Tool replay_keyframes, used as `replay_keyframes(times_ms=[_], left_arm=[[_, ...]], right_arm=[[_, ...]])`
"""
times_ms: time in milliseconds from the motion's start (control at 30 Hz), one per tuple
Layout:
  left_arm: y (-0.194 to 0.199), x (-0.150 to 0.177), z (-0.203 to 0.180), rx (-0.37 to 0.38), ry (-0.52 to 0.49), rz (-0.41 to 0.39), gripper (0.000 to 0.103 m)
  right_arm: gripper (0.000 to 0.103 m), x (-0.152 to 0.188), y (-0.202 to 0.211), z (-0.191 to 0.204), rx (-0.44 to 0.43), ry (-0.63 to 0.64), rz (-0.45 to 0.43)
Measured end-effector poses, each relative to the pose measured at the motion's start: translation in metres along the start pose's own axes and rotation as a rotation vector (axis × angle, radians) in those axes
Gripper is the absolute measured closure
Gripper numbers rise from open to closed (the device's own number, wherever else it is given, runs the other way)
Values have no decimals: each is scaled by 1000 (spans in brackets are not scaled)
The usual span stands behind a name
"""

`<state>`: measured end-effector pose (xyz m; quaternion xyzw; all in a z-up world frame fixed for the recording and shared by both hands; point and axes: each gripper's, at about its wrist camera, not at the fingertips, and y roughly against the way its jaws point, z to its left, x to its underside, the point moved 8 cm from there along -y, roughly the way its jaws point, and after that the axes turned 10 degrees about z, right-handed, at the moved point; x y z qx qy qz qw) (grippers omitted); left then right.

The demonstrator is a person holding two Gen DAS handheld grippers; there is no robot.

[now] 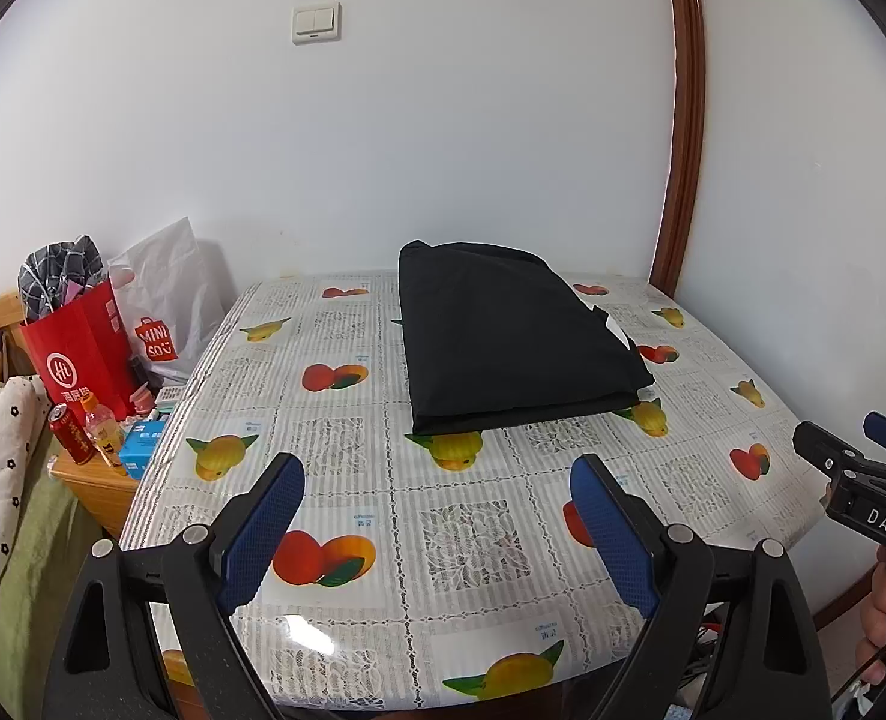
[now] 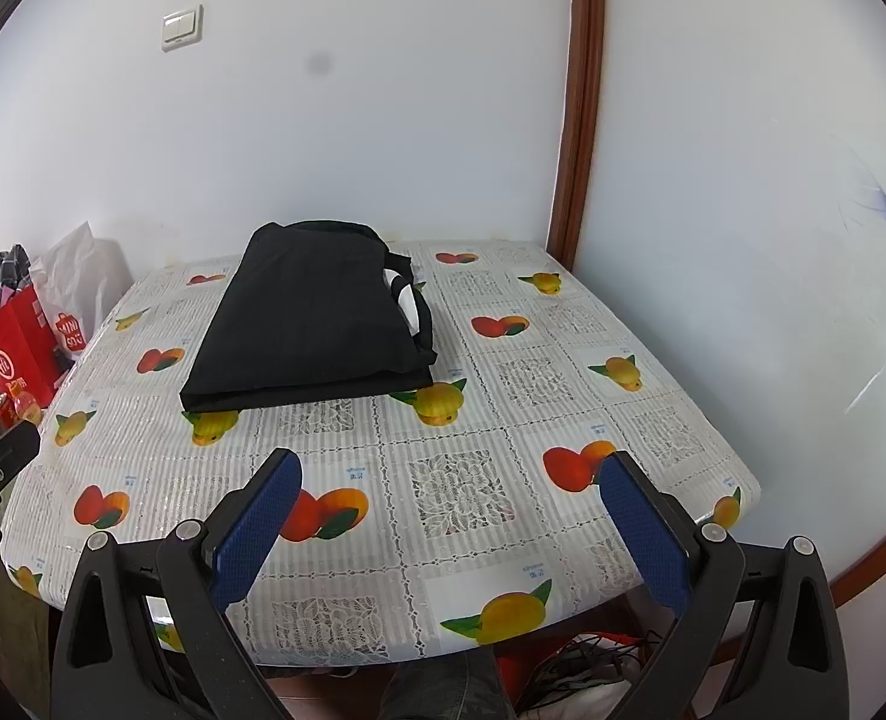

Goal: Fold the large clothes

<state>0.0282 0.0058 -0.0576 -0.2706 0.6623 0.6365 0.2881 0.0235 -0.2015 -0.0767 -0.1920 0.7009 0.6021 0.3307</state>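
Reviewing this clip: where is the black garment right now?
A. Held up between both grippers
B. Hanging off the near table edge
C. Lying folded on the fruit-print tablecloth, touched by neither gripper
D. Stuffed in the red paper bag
C: the black garment lies folded flat on the tablecloth toward the wall, while the left gripper and right gripper are both open, empty and short of it.

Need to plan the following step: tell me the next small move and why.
Probably none on the cloth: keep both claws back. The black garment already lies as a compact folded stack on the table, and the left claw and right claw hang open and empty near the table's front edge.
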Motion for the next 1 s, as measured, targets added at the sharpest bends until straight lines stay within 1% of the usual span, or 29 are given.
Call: replay_keyframes(times_ms=[1000], left_arm=[[3, 0, -5, 6, 2, -1, 13]], right_arm=[[4, -1, 1, 1, -2, 2, 0]])
